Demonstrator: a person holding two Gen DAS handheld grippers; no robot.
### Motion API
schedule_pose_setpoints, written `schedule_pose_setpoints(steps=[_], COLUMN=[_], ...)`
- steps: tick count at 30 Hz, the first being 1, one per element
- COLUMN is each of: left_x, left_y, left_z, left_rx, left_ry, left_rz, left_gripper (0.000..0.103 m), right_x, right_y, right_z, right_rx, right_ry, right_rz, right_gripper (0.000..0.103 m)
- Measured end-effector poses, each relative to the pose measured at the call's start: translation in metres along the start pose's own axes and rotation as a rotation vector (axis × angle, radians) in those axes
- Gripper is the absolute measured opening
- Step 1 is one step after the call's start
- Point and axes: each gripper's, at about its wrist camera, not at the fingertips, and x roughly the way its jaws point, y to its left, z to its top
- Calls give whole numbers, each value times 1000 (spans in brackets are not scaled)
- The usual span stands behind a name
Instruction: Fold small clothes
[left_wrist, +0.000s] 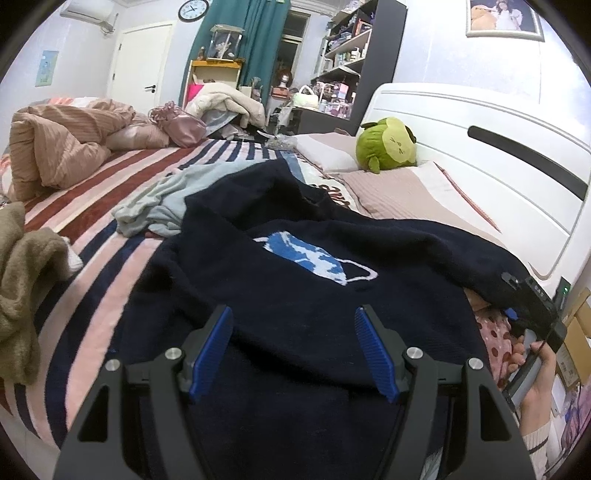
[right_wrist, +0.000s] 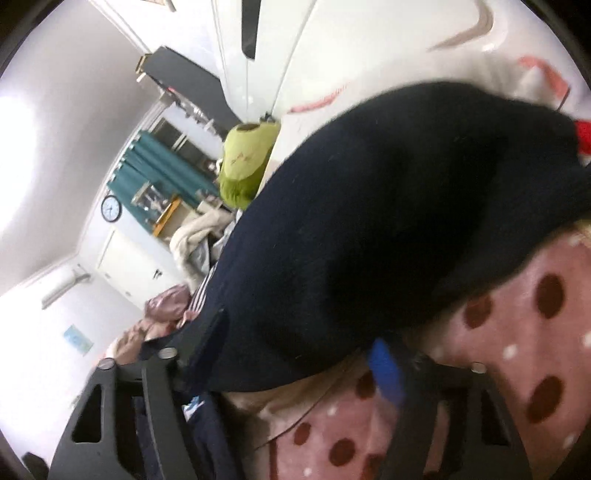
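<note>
Room: bedroom clutter is filling the background, with a wall clock (left_wrist: 193, 10), a teal curtain (left_wrist: 236, 44) and dark shelving (left_wrist: 354, 48) showing beyond the bed.
Surface: a striped bedspread (left_wrist: 110, 236) in pink, navy and dark red is covering the bed, and a white headboard (left_wrist: 480, 147) is running along its right side.
Main garment: a navy sweater (left_wrist: 295, 302) with a blue and white cup motif (left_wrist: 314, 260) is lying spread over the bedspread, its body reaching from the near edge up toward the pillows.
Left gripper: the left gripper (left_wrist: 293, 350) is hovering just above the near part of the navy sweater with its blue pads (left_wrist: 212, 354) standing well apart, nothing pressed between them.
Right gripper: the right gripper (right_wrist: 295, 354) is sitting at the sweater's right edge with a fold of the navy knit lying between its jaws; the view is blurred and rolled, and the pads are not seen pressing, so the jaws are reading as parted.
Right hand: a hand (left_wrist: 535, 376) in a cream cuff is holding that tool's handle beside the bed.
Under the edge: pink fabric with brown dots (right_wrist: 517, 332) is lying beneath the sweater's right side.
Other laundry: a pale blue garment (left_wrist: 166, 203) is lying crumpled just beyond the sweater, and an olive fleece piece (left_wrist: 22, 288) is resting at the left.
Also on bed: a green plush toy (left_wrist: 386, 146) is sitting on the pillows, and a tan duvet (left_wrist: 62, 144) is lying heaped at the far left.
</note>
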Motion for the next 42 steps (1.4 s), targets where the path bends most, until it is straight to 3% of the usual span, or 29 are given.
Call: schedule_pose_setpoints(steps=[3,5,9,11,12,16,19,21,22,24,25,27,30,32,34,35,37,41,42], left_x=[-1,-1,-5,-9,-12,-26,-39,-46,-49,-54,-56,-60,-64,-67,-67,-67,-67,-63,-61], left_y=[5,7,12,17,21,38,57,66,70,76,78,80,83,84,87,89,95,103,103], left_z=[0,0,-2,-3,-5,-10,-16,-19,-21,-24,-25,-27,-31,-35,-38,-39,-39,-37,-36], left_rx=[-14,-20,-35,-43,-49,-73,-81,-75,-73,-68,-65,-57,-59,-44,-42,-46,-63,-87,-88], left_ry=[-8,-14,-34,-49,-57,-94,-115,-126,-132,-143,-146,-156,-159,-155,-147,-146,-144,-149,-150], left_rz=[2,-6,-29,-38,-43,-69,-75,-79,-81,-89,-92,-93,-118,-128,-118,-113,-107,-101,-102], left_gripper=[65,65,65,65,65,65,69,70,70,70,70,70,70,70,70,71,71,71,71], right_x=[-10,-16,-8,-10,-9,-14,-21,-18,-14,6,23,54,95,108,108,102,89,65,65], right_y=[2,6,13,16,19,44,99,152,174,231,252,265,246,232,223,222,222,218,215], right_z=[-1,2,11,13,15,27,31,23,15,-25,-57,-107,-186,-214,-220,-216,-200,-155,-148], right_rx=[-13,-30,-66,-77,-109,-205,-402,-590,-676,-925,-1024,-1064,-981,-949,-913,-876,-818,-741,-717], right_ry=[-59,-102,-92,-110,-126,-158,-230,-220,-190,-33,100,365,722,810,801,797,771,644,631], right_rz=[-27,-14,-18,-22,-50,-92,-83,7,60,148,165,199,259,258,254,273,296,277,269], right_gripper=[40,38,38,25,10,4,4,4,4,4,4,4,5,10,25,30,53,70,79])
